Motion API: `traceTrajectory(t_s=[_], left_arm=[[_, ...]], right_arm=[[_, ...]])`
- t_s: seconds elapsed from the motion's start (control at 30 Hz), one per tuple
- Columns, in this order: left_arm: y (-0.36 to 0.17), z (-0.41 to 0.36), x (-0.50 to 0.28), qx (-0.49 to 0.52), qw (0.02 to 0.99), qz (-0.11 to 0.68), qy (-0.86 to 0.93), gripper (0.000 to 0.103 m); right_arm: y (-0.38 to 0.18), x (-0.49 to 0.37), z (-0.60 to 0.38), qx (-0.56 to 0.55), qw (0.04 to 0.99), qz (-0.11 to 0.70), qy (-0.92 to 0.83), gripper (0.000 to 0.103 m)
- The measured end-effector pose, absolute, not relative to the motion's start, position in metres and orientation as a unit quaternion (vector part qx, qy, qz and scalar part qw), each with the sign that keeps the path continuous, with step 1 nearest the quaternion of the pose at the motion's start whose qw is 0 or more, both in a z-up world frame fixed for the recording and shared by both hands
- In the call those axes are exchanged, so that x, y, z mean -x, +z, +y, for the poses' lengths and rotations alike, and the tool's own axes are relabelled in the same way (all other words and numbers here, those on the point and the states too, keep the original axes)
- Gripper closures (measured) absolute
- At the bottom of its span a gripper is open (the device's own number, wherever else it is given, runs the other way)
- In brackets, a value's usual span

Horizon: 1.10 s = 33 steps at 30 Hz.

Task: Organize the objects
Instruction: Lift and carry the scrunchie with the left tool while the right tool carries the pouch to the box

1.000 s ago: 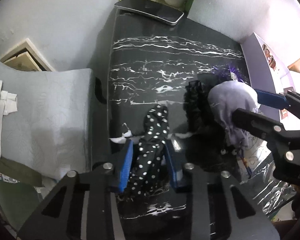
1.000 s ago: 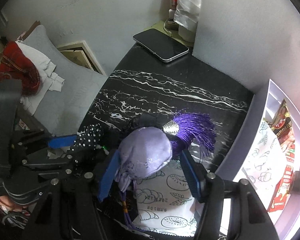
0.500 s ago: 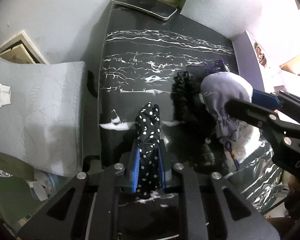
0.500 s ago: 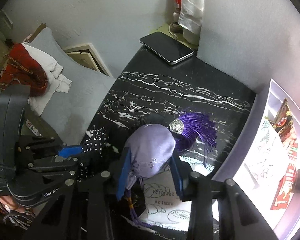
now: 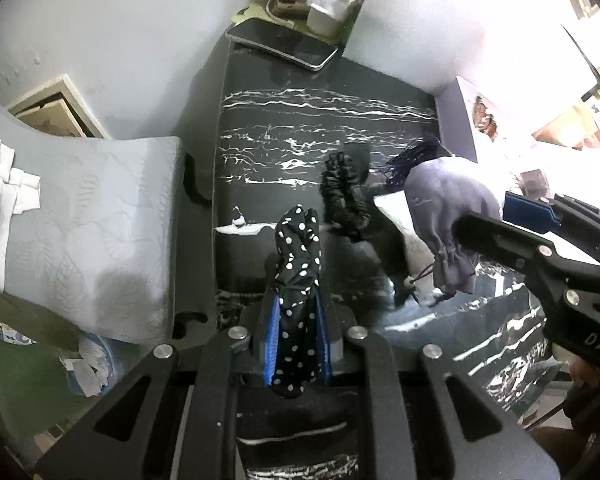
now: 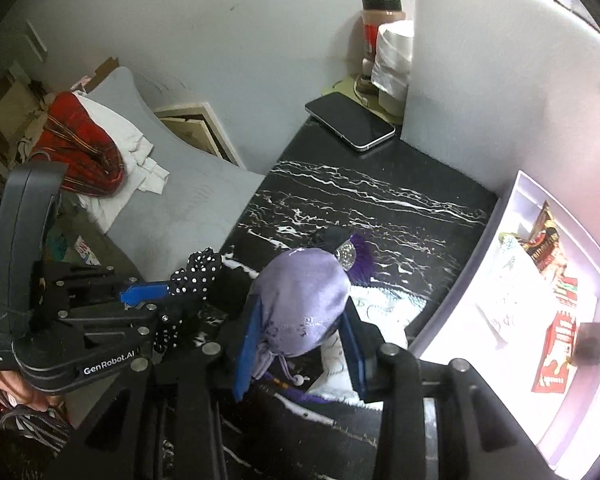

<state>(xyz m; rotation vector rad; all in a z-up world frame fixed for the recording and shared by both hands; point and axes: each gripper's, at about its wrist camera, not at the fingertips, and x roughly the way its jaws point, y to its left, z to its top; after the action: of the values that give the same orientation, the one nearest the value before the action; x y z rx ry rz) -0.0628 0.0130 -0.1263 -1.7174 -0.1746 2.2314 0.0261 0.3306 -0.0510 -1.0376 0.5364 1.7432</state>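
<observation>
Clamping from both sides, the left gripper [image 5: 296, 332] held the black fabric scrunchie with white polka dots [image 5: 298, 272] between its blue pads, the cloth's long axis running straight out along the fingers and its free end poking forward above the black white-veined marble-look tabletop [image 5: 320, 128]. Beside it, to the right, a plain black ruffled scrunchie [image 5: 344, 200] lay loose on that top, nearer the left gripper than the right, and judging from the task it was the likeliest piece left to collect. Further right, the right gripper [image 6: 300, 344] was shut on the lilac satin drawstring pouch [image 6: 304, 296], its gathered neck and cord trailing back toward the handle and its rounded body pointing forward; a purple tassel with a silver cap [image 6: 358, 258] lay just beyond it, and whether it hung from the pouch I could not tell. A white open box [image 6: 512, 200] of packets stood at the far right, close off the pouch's right side, so the right hand was plainly the nearer one to it. Readable writing was scant: "GenRobot.AI" on the left gripper's body in the right wrist view, "DAS" on the right gripper in the left view; the red packets' print [image 6: 556, 352] was too small to read.
</observation>
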Motion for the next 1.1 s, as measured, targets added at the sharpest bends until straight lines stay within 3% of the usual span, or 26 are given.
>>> traceTrajectory(t_s=[0.47, 1.1], left_arm=[[-0.076, 0.027, 0.011, 0.577, 0.184, -0.046, 0.794, 0.088], [-0.058, 0.093, -0.039, 0.567, 0.264, 0.015, 0.780, 0.088]], right_arm=[[-0.022, -0.040, 0.262, 0.408, 0.513, 0.208, 0.726, 0.065], [-0.011, -0.090, 0.182, 0.371, 0.576, 0.236, 0.689, 0.065]])
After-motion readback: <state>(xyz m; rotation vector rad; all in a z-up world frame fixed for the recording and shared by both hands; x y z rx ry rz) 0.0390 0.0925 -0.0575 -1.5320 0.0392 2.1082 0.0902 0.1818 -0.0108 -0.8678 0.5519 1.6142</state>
